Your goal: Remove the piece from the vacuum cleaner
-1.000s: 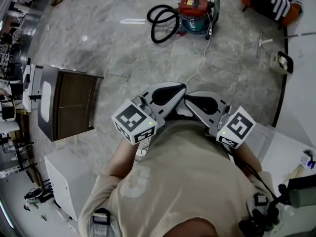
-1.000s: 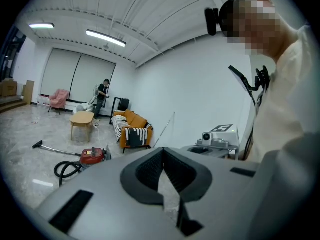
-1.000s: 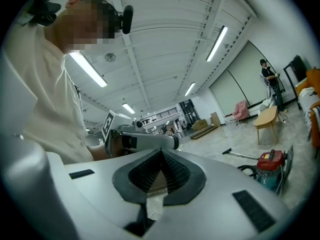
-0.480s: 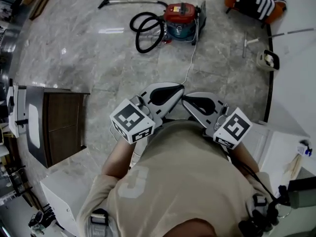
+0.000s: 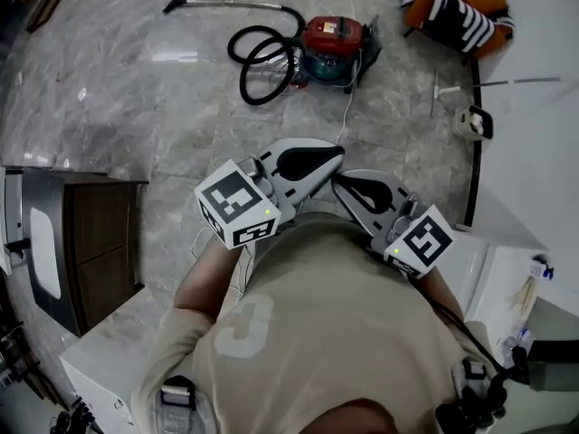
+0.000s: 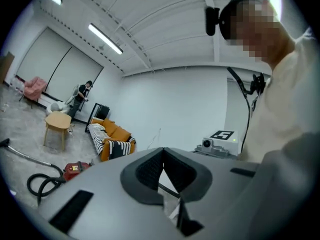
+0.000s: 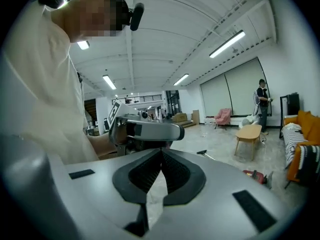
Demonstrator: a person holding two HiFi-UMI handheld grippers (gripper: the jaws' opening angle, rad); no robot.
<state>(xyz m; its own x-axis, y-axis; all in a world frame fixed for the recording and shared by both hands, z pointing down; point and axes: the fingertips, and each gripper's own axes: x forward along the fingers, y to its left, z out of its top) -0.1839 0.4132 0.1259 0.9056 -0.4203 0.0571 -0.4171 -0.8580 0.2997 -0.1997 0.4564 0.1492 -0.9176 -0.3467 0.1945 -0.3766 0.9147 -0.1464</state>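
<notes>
The red and teal vacuum cleaner (image 5: 330, 43) stands on the marble floor far ahead. Its black hose (image 5: 262, 61) is looped to its left, and the wand with its nozzle (image 5: 226, 4) lies beyond. Both grippers are held close to the person's chest, well short of it. My left gripper (image 5: 339, 155) and right gripper (image 5: 335, 182) are shut and empty, tips nearly meeting. The left gripper view shows shut jaws (image 6: 163, 151) and the vacuum cleaner (image 6: 75, 169) small at lower left. In the right gripper view the jaws (image 7: 161, 153) are shut, with the vacuum cleaner (image 7: 255, 175) at right.
A white cable (image 5: 348, 107) runs from the vacuum toward me. An orange sofa with a striped blanket (image 5: 461, 3) is at the back right, a dark wooden cabinet (image 5: 81, 242) at left. A small wooden table (image 6: 57, 124) and a standing person (image 6: 82, 96) are far off.
The view has shifted: the vacuum cleaner sits lower and further left in the head view, the cabinet has slid to the left edge. Both grippers stayed shut and moved along with the person.
</notes>
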